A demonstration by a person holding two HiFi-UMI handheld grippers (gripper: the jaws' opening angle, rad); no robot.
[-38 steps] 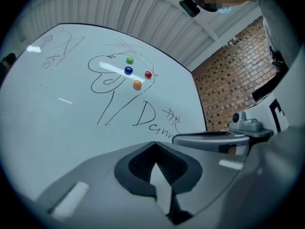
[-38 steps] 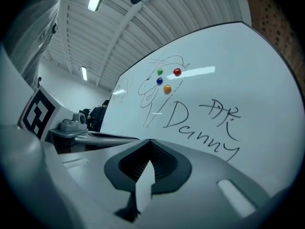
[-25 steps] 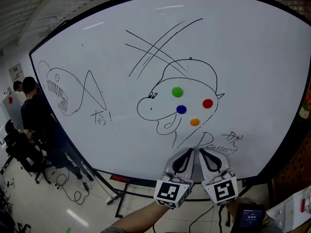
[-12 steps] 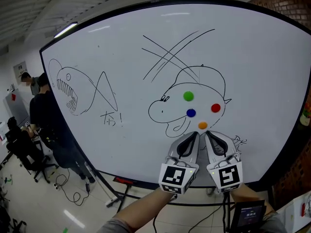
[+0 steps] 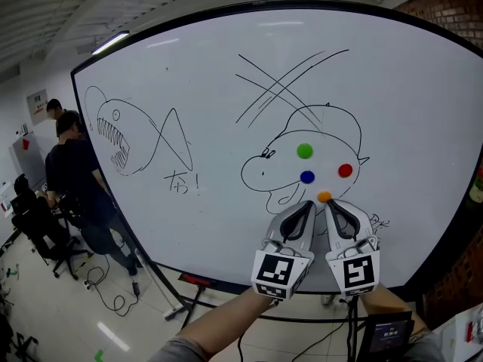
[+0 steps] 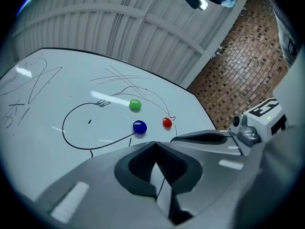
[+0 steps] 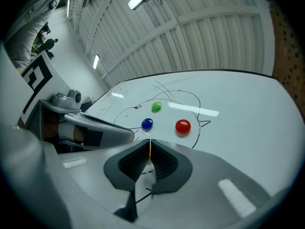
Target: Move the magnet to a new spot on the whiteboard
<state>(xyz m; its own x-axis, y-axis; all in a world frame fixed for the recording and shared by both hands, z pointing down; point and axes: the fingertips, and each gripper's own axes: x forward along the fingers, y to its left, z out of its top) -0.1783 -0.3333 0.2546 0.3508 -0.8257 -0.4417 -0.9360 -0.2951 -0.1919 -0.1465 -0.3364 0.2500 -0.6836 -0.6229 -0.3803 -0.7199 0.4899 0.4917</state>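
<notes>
The whiteboard (image 5: pixel 189 59) carries marker drawings and several round magnets: green (image 5: pixel 304 151), blue (image 5: pixel 307 177), red (image 5: pixel 345 170) and orange (image 5: pixel 324 197). Both grippers are held up side by side against the board's lower part. My right gripper (image 5: pixel 333 204) is shut, with its tips just under the orange magnet. In the right gripper view only a thin orange sliver (image 7: pixel 149 149) shows in the slit between the jaws of the right gripper (image 7: pixel 149 142). My left gripper (image 5: pixel 307 204) is shut and empty, a little left of the orange magnet and below the blue magnet (image 6: pixel 139 127).
Two people (image 5: pixel 72 179) stand at the board's left end beside office chairs (image 5: pixel 34 236). Cables (image 5: pixel 113 296) lie on the floor near the board's stand (image 5: pixel 185 300). A brick wall (image 5: pixel 460 6) borders the right side. A small screen (image 5: pixel 385 338) sits at the bottom right.
Both grippers have risen together up the board. The right gripper's tips went from well below the orange magnet to right under it. Both stay shut.
</notes>
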